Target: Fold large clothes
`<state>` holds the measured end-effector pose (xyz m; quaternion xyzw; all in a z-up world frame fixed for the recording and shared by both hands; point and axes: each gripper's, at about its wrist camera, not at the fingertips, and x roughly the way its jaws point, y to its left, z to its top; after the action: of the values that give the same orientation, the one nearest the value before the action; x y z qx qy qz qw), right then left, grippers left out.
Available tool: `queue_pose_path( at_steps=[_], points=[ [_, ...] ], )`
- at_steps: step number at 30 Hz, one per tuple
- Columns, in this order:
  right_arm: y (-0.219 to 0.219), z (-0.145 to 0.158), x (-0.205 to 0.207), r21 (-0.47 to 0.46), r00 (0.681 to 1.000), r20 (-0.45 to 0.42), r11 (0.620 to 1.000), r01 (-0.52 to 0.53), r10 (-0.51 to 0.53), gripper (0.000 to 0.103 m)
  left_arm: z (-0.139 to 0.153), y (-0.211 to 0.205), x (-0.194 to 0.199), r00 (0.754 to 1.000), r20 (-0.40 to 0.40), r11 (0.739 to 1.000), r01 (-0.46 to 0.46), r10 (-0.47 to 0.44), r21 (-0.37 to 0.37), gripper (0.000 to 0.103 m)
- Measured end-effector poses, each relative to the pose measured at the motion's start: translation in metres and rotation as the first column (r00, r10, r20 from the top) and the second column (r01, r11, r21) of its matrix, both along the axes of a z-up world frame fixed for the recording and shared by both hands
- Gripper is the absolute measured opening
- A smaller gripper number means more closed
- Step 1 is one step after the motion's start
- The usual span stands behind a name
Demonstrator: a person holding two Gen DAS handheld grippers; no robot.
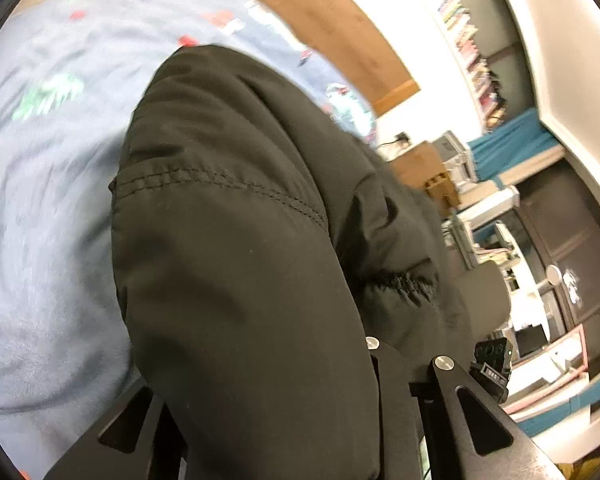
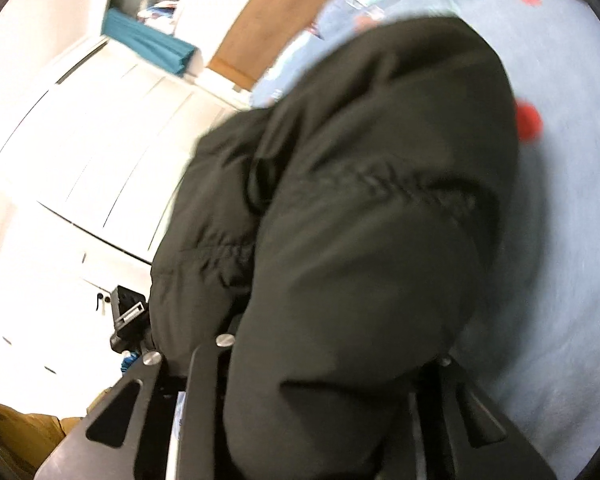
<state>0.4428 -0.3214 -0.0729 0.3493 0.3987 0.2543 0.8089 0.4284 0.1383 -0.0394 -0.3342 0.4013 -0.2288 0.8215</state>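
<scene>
The jacket (image 1: pixel 236 240), black and padded, hangs bunched over the pale blue blanket (image 1: pixel 40 200), a fold of it clamped in each tool: the left gripper (image 1: pixel 284 412) has its jaws nearly closed on thick fabric, and the right gripper (image 2: pixel 328 400) grips another fold the same way. The slick shell could slide out of either narrow pinch under the jacket's own weight. Uneven lifting would likely twist the jacket and skew the fold.

The right gripper (image 2: pixel 300 392) was clamped on a thick fold of the black jacket (image 2: pixel 360 200); behind it lay a light blue blanket (image 2: pixel 560 220); white doors (image 2: pixel 100 140) stood left.
</scene>
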Motion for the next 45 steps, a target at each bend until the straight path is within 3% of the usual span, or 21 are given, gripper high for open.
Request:
queue_pose_path(
  at_steps=[4, 7, 10, 13, 14, 15, 17, 19, 22, 29, 33, 35, 39, 42, 45],
  points=[
    [-0.003, 0.039, -0.019, -0.019, 0.998, 0.066, 1.0, -0.019, 0.02, 0.022, 0.029, 0.004, -0.029, 0.998, 0.048, 1.0, 0.029, -0.029, 0.008, 0.019],
    [-0.009, 0.055, -0.048, -0.017, 0.996, 0.078, 0.999, -0.036, 0.038, 0.022, 0.03, 0.015, -0.054, 0.998, 0.048, 0.999, 0.04, -0.04, 0.001, 0.019],
    [-0.008, 0.051, -0.071, -0.024, 0.997, 0.054, 0.998, -0.054, 0.055, 0.022, 0.019, 0.016, -0.075, 0.998, 0.031, 0.998, 0.055, -0.055, 0.025, 0.02],
    [-0.01, 0.024, -0.091, -0.045, 0.998, -0.017, 0.997, -0.064, 0.063, 0.023, -0.008, 0.014, -0.08, 0.997, -0.033, 0.992, 0.075, -0.072, 0.102, 0.024],
    [-0.009, 0.013, -0.093, -0.065, 0.997, -0.047, 0.996, -0.06, 0.057, 0.028, -0.017, 0.013, -0.079, 0.996, -0.055, 0.986, 0.078, -0.071, 0.145, 0.026],
    [-0.009, 0.005, -0.095, -0.09, 0.997, -0.067, 0.994, -0.055, 0.05, 0.03, -0.025, 0.013, -0.08, 0.995, -0.065, 0.978, 0.085, -0.074, 0.189, 0.031],
    [-0.012, -0.015, -0.1, -0.138, 0.994, -0.107, 0.99, -0.039, 0.025, 0.046, -0.031, 0.015, -0.082, 0.995, -0.065, 0.971, 0.091, -0.078, 0.223, 0.041],
    [-0.024, -0.025, -0.106, -0.155, 0.993, -0.116, 0.988, -0.02, 0.001, 0.059, -0.033, 0.021, -0.086, 0.996, -0.052, 0.963, 0.085, -0.074, 0.255, 0.065],
    [-0.039, -0.032, -0.116, -0.166, 0.994, -0.105, 0.986, 0.023, -0.041, 0.067, -0.033, 0.038, -0.096, 0.999, -0.02, 0.954, 0.047, -0.043, 0.297, 0.086],
    [-0.056, -0.016, -0.133, -0.222, 0.991, -0.033, 0.968, 0.117, -0.127, 0.072, -0.021, 0.066, -0.12, 0.995, 0.025, 0.917, -0.095, 0.093, 0.388, 0.089],
    [-0.048, 0.002, -0.136, -0.261, 0.984, 0.002, 0.95, 0.173, -0.179, 0.072, -0.008, 0.061, -0.133, 0.984, 0.048, 0.845, -0.171, 0.17, 0.506, 0.089],
    [-0.043, 0.015, -0.148, -0.303, 0.979, 0.029, 0.932, 0.199, -0.2, 0.072, 0.001, 0.053, -0.142, 0.979, 0.068, 0.823, -0.198, 0.191, 0.533, 0.089],
    [-0.05, 0.043, -0.179, -0.342, 0.966, 0.079, 0.904, 0.257, -0.245, 0.072, 0.021, 0.039, -0.165, 0.971, 0.118, 0.786, -0.237, 0.207, 0.571, 0.089],
    [-0.032, 0.062, -0.197, -0.403, 0.959, 0.092, 0.871, 0.281, -0.266, 0.072, 0.044, 0.022, -0.192, 0.966, 0.169, 0.754, -0.26, 0.197, 0.603, 0.089],
    [-0.014, 0.075, -0.223, -0.426, 0.96, 0.103, 0.86, 0.28, -0.261, 0.072, 0.065, 0.01, -0.216, 0.963, 0.195, 0.751, -0.267, 0.185, 0.604, 0.089]
  ],
)
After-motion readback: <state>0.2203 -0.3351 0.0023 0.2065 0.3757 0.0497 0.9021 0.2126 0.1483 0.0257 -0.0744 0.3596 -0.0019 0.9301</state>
